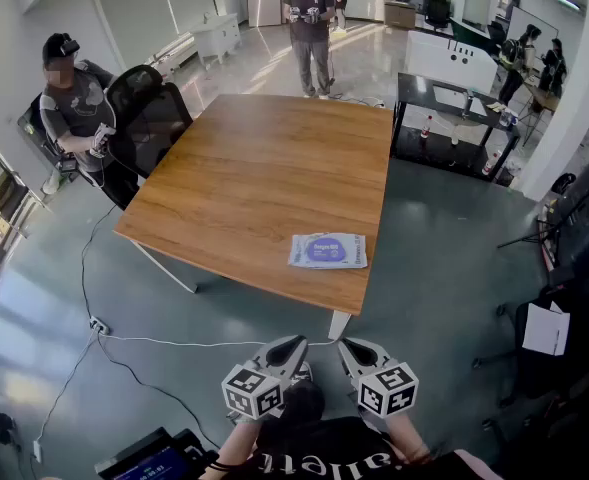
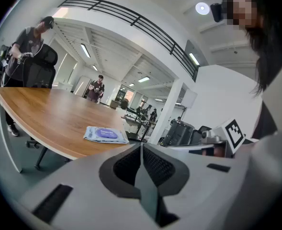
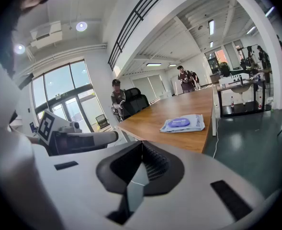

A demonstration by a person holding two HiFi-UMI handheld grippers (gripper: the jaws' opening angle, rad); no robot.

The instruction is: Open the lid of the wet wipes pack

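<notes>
The wet wipes pack [image 1: 328,251] lies flat near the front edge of the wooden table [image 1: 244,178], pale blue with a purple lid on top that is down. It also shows in the left gripper view [image 2: 106,134] and the right gripper view [image 3: 183,123]. My left gripper [image 1: 298,343] and right gripper [image 1: 342,346] hang side by side below the table's front edge, well short of the pack. Both have their jaws pressed together with nothing between them [image 2: 141,145] [image 3: 141,142].
A person sits on a black office chair [image 1: 146,108] at the table's left. Another person [image 1: 309,23] stands beyond the far edge. A black desk [image 1: 454,118] stands at the right. Cables [image 1: 124,343] run over the grey floor below the table.
</notes>
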